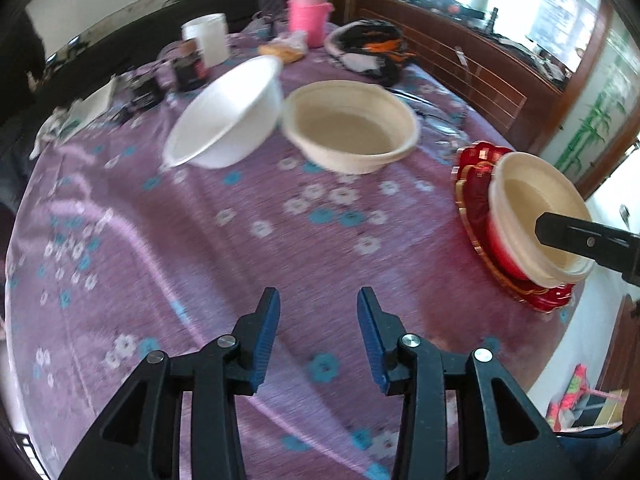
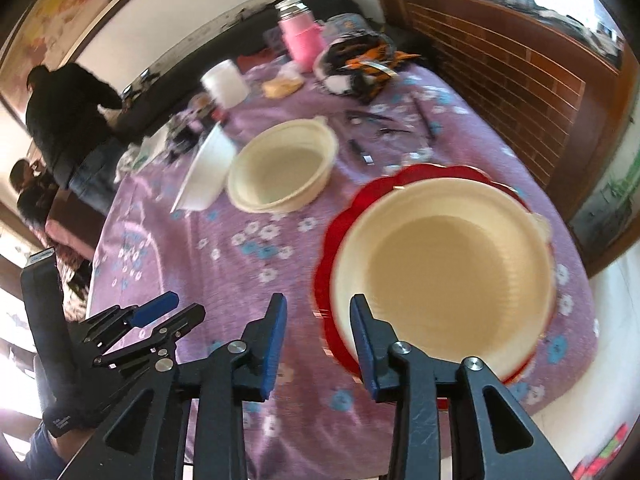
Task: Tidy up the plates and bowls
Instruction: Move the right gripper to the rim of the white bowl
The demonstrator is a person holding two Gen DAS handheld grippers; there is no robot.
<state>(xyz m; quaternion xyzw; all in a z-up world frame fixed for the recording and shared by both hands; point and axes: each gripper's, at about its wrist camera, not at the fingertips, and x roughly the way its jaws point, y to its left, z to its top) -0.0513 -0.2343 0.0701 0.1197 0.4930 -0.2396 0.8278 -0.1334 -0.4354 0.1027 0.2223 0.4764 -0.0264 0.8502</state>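
L gripper (image 1: 318, 300) & R gripper (image 2: 318, 306): jaws part open, nothing btwn. Cream bowl (image 2: 444, 272) sits in red plate (image 2: 340, 216); 2nd cream bowl (image 1: 350, 126) & tilted white bowl (image 1: 228, 116) beyond plate on purple cloth (image 1: 224, 248).

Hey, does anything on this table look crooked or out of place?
Yes. The white bowl is tipped on its side next to the upright cream bowl, its opening facing sideways. Another cream bowl sits upright on the red plate.
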